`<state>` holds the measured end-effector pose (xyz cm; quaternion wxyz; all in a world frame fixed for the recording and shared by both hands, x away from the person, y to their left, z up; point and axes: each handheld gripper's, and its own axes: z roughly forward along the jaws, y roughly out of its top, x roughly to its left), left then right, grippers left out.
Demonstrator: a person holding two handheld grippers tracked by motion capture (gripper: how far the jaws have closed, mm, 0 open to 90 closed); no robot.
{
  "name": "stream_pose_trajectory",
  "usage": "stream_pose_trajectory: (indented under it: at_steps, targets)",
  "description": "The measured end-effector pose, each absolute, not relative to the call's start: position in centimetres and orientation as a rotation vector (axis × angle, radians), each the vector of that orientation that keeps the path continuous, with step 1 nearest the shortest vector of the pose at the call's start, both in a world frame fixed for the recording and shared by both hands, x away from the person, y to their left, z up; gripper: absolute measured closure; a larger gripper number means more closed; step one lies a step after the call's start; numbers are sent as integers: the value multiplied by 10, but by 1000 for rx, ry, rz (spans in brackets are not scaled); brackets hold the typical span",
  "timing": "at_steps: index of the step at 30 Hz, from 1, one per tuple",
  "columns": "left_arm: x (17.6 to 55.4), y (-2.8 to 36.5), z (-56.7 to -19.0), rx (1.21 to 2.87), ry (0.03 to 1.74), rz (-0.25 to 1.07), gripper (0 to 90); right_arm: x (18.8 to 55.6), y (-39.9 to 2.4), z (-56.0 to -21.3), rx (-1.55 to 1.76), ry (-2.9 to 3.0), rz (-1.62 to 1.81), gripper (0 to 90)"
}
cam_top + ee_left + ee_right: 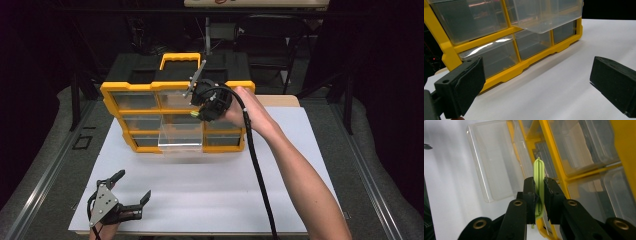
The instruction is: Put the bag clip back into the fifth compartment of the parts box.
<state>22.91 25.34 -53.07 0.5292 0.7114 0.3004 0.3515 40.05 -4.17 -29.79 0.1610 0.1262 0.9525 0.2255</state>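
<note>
Landmark: yellow organizer (131, 141), a cabinet of clear drawers standing upright on the white sheet (210, 200), toward its far edge.

Right gripper (200, 114): held up in front of the organizer's face, at the right-centre column, around the middle row. Jaws clamped on a thin pale-green piece (539, 185); in the right gripper view the piece stands edge-on between the pads, its rounded tip sticking out past them toward the organizer, a short tail showing below. Cannot tell what the piece is beyond flat, slim and light green. A sliver of it (195, 114) shows in the high view at the gripper's nose. Black cable trails from this gripper back along the forearm.

Open drawer (181, 136): pulled out of the organizer's middle column, lower part, jutting toward the person. Looks empty through the clear walls. The green piece sits just above and to the right of the drawer's mouth, not inside it.

Left gripper (134, 189): low, near the sheet's near-left corner, well apart from the organizer and pointing toward it. Jaws spread wide, nothing between them; the left gripper view shows bare sheet between the pads (464, 87) and the organizer's lower drawers beyond.
</note>
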Motion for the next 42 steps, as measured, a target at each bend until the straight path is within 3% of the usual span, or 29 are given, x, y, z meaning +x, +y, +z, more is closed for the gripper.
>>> stream_pose_trajectory:
  at_steps: [42]
  targets:
    - [229,254,-531,1695,715,840,0,406,0,-321,298,2803,593,801]
